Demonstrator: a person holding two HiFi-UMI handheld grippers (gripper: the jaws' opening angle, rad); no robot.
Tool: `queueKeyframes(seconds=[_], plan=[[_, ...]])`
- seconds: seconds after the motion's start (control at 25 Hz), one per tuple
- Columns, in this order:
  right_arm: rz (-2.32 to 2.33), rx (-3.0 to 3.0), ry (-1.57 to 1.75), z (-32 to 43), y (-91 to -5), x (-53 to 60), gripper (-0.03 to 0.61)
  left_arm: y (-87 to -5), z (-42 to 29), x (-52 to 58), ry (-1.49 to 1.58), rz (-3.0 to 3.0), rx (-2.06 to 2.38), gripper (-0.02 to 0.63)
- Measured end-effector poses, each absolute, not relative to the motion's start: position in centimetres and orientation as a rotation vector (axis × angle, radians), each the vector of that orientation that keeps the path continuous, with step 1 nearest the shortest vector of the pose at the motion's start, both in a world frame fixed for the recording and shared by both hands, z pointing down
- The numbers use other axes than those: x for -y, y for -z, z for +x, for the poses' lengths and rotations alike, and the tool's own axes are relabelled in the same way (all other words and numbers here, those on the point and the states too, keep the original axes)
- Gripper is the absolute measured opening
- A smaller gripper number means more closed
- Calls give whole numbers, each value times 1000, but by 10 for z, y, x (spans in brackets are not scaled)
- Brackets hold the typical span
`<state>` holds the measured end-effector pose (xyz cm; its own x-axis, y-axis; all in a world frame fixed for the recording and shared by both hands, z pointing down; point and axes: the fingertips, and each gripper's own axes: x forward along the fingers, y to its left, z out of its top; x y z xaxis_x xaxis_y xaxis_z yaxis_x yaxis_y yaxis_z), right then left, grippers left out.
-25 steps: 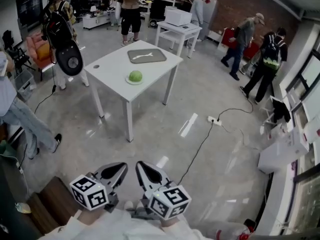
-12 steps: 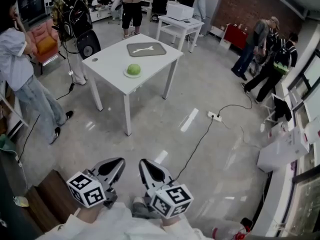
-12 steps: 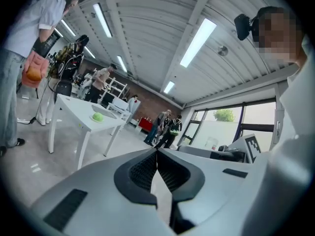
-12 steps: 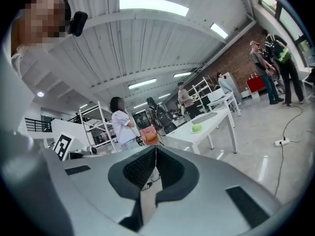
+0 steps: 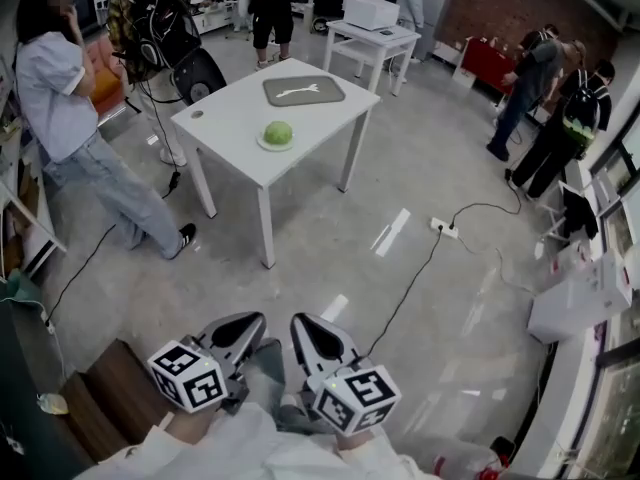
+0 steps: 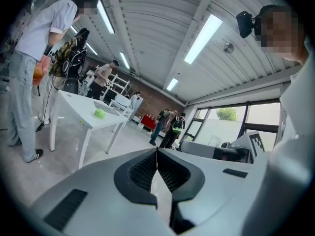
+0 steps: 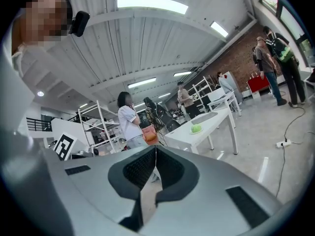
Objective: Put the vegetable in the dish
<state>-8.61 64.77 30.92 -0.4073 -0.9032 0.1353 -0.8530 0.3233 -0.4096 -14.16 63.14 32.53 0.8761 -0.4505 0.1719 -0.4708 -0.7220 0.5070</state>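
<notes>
A round green vegetable (image 5: 277, 132) sits on a small white dish (image 5: 266, 145) on a white table (image 5: 230, 138) far ahead. It also shows as a small green ball (image 6: 100, 114) in the left gripper view and again as a green ball (image 7: 196, 128) in the right gripper view. A grey tray (image 5: 303, 90) lies at the table's far end. My left gripper (image 5: 247, 322) and right gripper (image 5: 302, 324) are held low, close to my body, several steps from the table. Both are shut with nothing between the jaws.
A person in a light shirt (image 5: 60, 98) stands left of the table. Other people (image 5: 545, 68) stand at the far right. A power strip (image 5: 441, 227) and cable (image 5: 410, 293) lie on the floor. A second white table (image 5: 375, 35) stands behind. A brown bench (image 5: 100, 398) is at my left.
The table and vegetable have shifted slightly right and nearer in the head view. The person in the light shirt has come into view at the left. Both grippers stay shut and low.
</notes>
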Motion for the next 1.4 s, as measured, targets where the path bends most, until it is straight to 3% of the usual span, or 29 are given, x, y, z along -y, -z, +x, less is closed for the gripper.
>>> queueKeyframes(seconds=[0.72, 1.4], plan=[[-1684, -2421, 538, -103, -274, -414, 12, -292, -153, -402, -49, 2565, 564, 9], [-1791, -2364, 636, -87, -305, -304, 12, -325, -141, -283, -139, 2499, 527, 8]])
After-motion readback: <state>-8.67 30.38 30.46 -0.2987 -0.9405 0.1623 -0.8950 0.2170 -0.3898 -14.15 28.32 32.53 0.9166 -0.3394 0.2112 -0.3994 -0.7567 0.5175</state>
